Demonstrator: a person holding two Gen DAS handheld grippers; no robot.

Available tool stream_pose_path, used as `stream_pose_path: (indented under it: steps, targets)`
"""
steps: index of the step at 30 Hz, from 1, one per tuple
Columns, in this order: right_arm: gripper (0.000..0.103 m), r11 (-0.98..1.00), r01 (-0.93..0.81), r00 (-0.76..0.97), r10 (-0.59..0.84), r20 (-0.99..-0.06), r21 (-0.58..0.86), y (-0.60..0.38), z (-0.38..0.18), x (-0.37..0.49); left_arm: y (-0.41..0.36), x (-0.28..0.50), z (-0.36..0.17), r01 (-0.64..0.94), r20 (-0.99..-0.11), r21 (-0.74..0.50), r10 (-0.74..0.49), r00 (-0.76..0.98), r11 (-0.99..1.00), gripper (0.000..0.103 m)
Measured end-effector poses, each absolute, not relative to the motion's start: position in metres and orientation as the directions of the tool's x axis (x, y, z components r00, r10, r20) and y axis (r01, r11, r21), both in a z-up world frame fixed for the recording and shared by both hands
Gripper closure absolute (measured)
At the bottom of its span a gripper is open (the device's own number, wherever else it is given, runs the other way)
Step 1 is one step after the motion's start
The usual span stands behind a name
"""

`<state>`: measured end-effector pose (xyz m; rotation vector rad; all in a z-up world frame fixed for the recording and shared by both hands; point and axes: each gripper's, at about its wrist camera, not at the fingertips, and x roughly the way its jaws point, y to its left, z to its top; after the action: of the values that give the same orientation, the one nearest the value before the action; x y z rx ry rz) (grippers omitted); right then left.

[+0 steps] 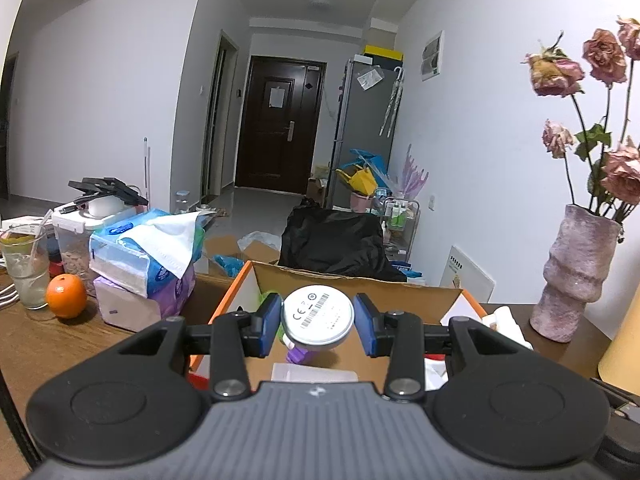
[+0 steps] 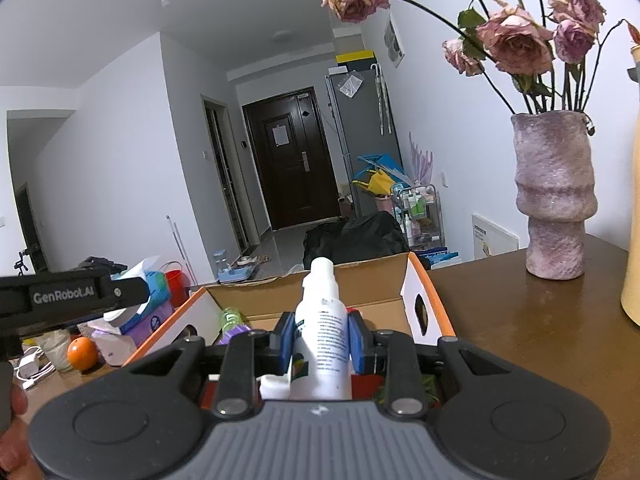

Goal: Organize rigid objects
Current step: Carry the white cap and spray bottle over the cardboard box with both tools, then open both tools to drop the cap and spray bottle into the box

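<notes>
A round white disc [image 1: 318, 316] with a barcode label on its face is held between the blue pads of my left gripper [image 1: 318, 317], which is shut on it. It hangs over an open cardboard box with an orange rim [image 1: 360, 280]. My right gripper [image 2: 320, 334] is shut on an upright white spray bottle [image 2: 322, 344], also above the box [image 2: 424, 280]. Inside the box lie a green and purple bottle [image 2: 232, 322] and a translucent container [image 1: 312, 372]. The black body of the left gripper [image 2: 72, 292] shows at the left of the right wrist view.
The box stands on a brown wooden table [image 2: 520, 340]. To its left are tissue packs [image 1: 140, 256], an orange [image 1: 66, 295] and a glass with a straw [image 1: 24, 264]. A pink vase of dried roses [image 2: 554, 200] and a yellow object [image 2: 632, 240] stand to the right.
</notes>
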<state>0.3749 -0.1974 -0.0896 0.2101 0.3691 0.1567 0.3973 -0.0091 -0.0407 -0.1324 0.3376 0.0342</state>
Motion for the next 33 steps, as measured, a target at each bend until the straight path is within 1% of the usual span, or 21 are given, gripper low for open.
stream_pose_path:
  steps: [17,33]
  targets:
    - [0.076,0.967,-0.132,0.908,0.206,-0.364,0.216,-0.184,-0.097,0.432,0.001,0.452,-0.045,-0.075,-0.327,-0.111,0.035,0.944,0.991,0.062]
    - [0.076,0.971,-0.12,0.891,0.197,-0.409,0.207,-0.18,-0.103,0.48,0.0,0.496,-0.07,-0.054,-0.408,-0.078,0.017,0.913,0.996,0.062]
